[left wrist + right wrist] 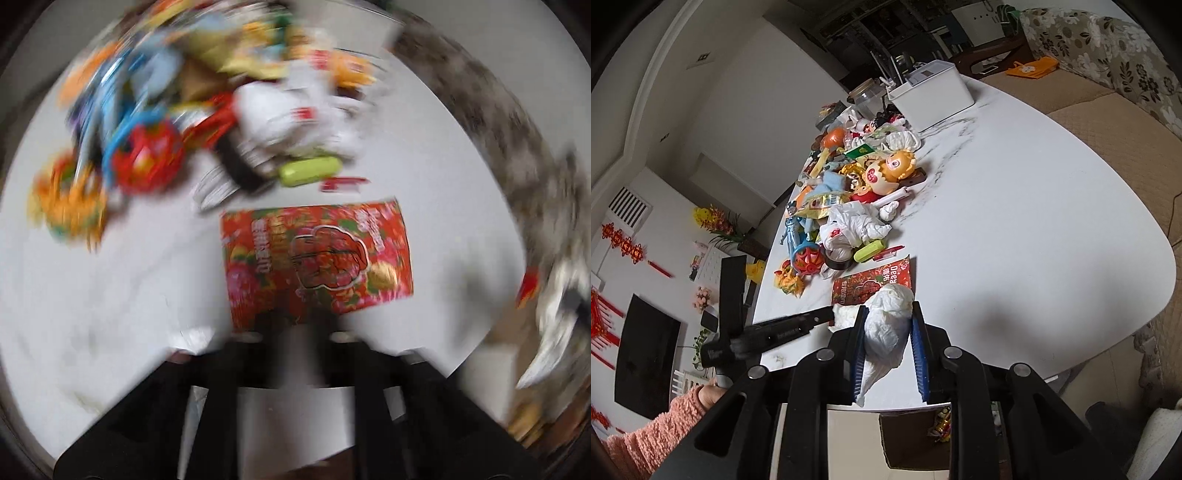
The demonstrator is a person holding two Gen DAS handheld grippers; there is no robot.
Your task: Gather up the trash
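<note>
My left gripper is shut on the near edge of a flat red snack wrapper lying on the white table; this view is badly blurred. The wrapper also shows in the right wrist view, with the left gripper reaching it from the left. My right gripper is shut on a crumpled white tissue, held above the table's near edge.
A long pile of toys, bags and wrappers runs along the table's left side, with a green case and a white box behind. A cardboard box sits below the table edge. A sofa stands at right.
</note>
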